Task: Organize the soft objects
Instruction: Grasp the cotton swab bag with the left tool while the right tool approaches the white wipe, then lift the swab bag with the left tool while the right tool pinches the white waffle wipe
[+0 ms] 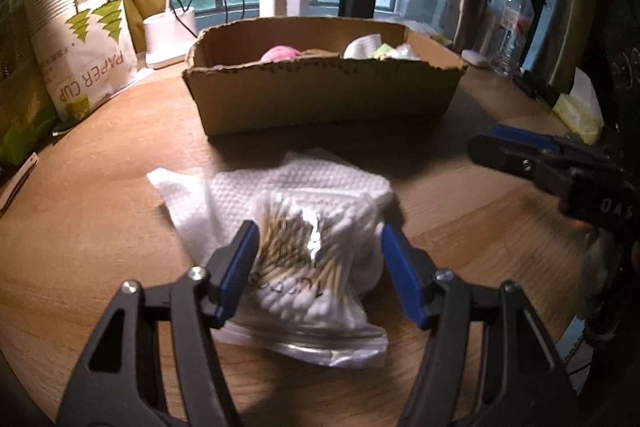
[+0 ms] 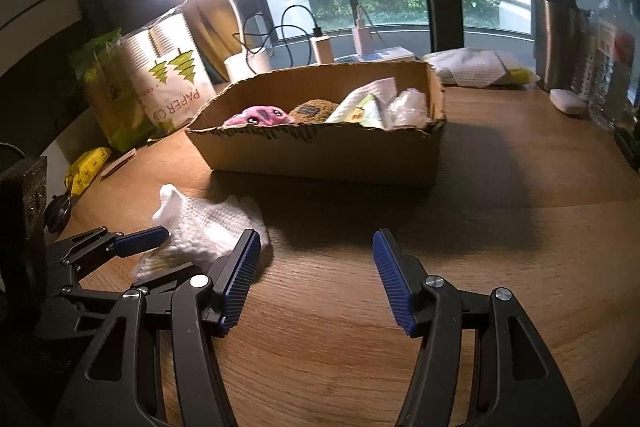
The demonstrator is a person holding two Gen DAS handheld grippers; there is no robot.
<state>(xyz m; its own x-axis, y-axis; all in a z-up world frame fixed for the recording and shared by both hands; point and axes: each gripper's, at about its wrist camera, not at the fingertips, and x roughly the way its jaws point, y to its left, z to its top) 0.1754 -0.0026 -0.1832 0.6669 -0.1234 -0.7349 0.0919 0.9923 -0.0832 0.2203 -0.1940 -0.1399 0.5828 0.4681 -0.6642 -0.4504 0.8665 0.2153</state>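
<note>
The left gripper (image 1: 316, 255) is spread wide around a clear bag of swabs (image 1: 316, 267), one blue pad at each side of it; whether the pads touch the bag cannot be told, and nothing is squeezed. The bag lies on a crumpled white towel (image 1: 280, 187) on the wooden table (image 1: 100, 211), its sealed edge toward the camera. The towel's loose corner sticks out to the left, onto bare wood.

The right gripper (image 2: 316, 279) is also spread wide and holds nothing, above bare table. In its view the towel (image 2: 208, 227) lies just left of its left finger, with the left gripper (image 2: 160, 255) reaching in from the left edge. In the left view the right gripper (image 1: 520, 155) hangs at the right, well apart from the bag.

Beyond the towel, a strip of shadowed wood separates it from the box (image 1: 320, 95). This cardboard box has a torn, ragged near rim. Inside are a pink plush (image 2: 260, 115), a brown plush (image 2: 312, 109) and white packets (image 2: 376, 103) toward its right end. To the right of the box lies a wide stretch of bare wood.

On the left, a cup pack (image 1: 84, 55) and green packets stand along the table edge. A lamp (image 1: 170, 31) stands behind the box's left corner. Far right are a steel flask (image 2: 556, 39), a bottle (image 2: 608, 67) and a tissue pack (image 1: 580, 107).
</note>
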